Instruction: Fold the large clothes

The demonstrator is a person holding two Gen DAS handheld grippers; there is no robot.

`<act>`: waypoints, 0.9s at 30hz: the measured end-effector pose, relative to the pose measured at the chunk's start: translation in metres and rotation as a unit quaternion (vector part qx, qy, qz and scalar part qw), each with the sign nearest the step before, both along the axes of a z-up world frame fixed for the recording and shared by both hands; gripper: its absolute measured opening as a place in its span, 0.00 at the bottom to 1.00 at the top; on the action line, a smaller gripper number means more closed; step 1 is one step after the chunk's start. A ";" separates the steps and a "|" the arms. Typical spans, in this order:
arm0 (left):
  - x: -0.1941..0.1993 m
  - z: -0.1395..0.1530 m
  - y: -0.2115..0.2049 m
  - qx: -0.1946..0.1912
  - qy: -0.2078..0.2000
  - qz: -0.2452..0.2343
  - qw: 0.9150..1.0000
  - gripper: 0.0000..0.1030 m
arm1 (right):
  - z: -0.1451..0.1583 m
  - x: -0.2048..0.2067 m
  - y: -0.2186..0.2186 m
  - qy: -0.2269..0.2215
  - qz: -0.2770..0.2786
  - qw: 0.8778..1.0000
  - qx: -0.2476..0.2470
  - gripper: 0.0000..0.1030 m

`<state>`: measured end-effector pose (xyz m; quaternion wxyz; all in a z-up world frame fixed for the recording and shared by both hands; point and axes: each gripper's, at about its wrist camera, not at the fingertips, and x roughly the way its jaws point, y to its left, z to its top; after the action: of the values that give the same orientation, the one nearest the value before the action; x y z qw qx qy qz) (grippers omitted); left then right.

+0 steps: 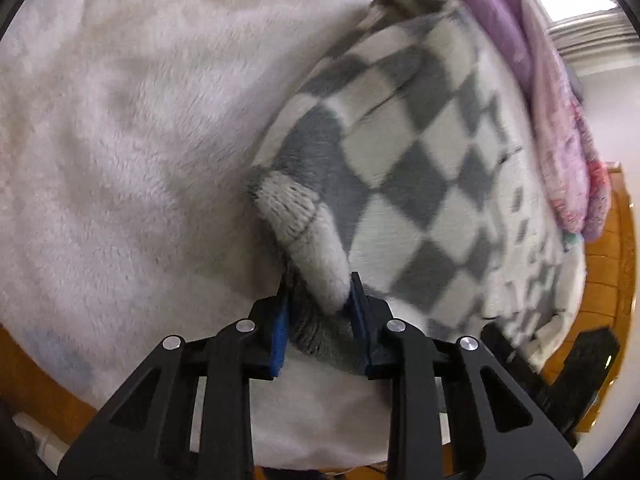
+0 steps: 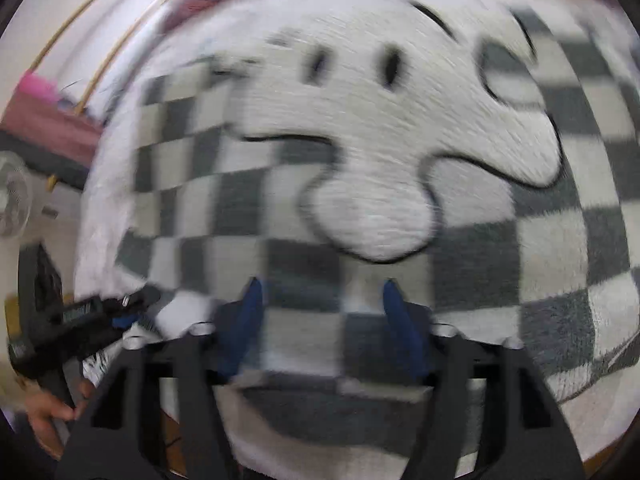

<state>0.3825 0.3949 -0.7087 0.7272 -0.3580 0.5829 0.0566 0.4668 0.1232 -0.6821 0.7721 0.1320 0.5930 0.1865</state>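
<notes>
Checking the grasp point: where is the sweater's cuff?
In the left wrist view, the cuff sits low centre, pinched in the left hand-held gripper.

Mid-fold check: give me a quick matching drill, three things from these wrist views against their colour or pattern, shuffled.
Things:
1. sweater
2. blanket
3. gripper pads

Colours:
a. blue
b. grey and white checks
c. plain off-white, fluffy

Pairs: 1-b, 2-c, 3-a. The left gripper is clamped on the sweater's cuff.
</notes>
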 end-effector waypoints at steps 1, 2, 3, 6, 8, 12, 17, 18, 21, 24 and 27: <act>0.000 0.008 0.001 -0.012 -0.006 0.006 1.000 0.25 | 0.008 -0.008 0.007 -0.014 0.019 1.000 0.015 0.64; 0.001 0.012 -0.001 -0.019 -0.009 0.009 1.000 0.25 | 0.017 -0.017 0.019 -0.033 0.050 0.998 0.027 0.65; 0.001 0.020 -0.001 -0.025 -0.014 0.009 1.000 0.25 | 0.024 -0.023 0.030 -0.053 0.074 0.996 0.026 0.67; 0.005 0.039 -0.005 -0.031 -0.028 -0.004 0.999 0.24 | 0.039 -0.041 0.055 -0.103 0.128 0.986 0.017 0.74; 0.008 0.050 -0.008 -0.035 -0.035 -0.013 0.999 0.24 | 0.038 -0.053 0.072 -0.120 0.156 0.980 0.016 0.74; 0.022 0.065 -0.026 -0.041 -0.042 -0.027 0.998 0.24 | 0.036 -0.053 0.099 -0.156 0.191 0.969 0.004 0.75; 0.028 0.070 -0.032 -0.039 -0.048 -0.043 0.997 0.23 | 0.027 -0.036 0.121 -0.185 0.165 0.969 -0.005 0.75; 0.028 0.070 -0.029 -0.043 -0.050 -0.039 0.997 0.23 | 0.024 -0.032 0.122 -0.176 0.163 0.971 0.004 0.75; 0.030 0.063 -0.026 -0.052 -0.041 -0.026 0.997 0.23 | 0.012 -0.022 0.123 -0.147 0.159 0.976 0.023 0.61; 0.028 0.066 -0.020 -0.072 -0.048 0.006 0.996 0.37 | 0.007 -0.017 0.119 -0.113 0.149 0.982 0.012 0.23; 0.023 0.090 -0.018 -0.070 -0.103 0.016 0.992 0.81 | 0.006 -0.009 0.104 -0.083 0.128 0.987 0.047 0.18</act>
<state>0.4054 0.3773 -0.6185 0.7555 -0.4212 0.5017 -0.0098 0.4578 0.2272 -0.6760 0.7813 0.0753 0.5294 0.3220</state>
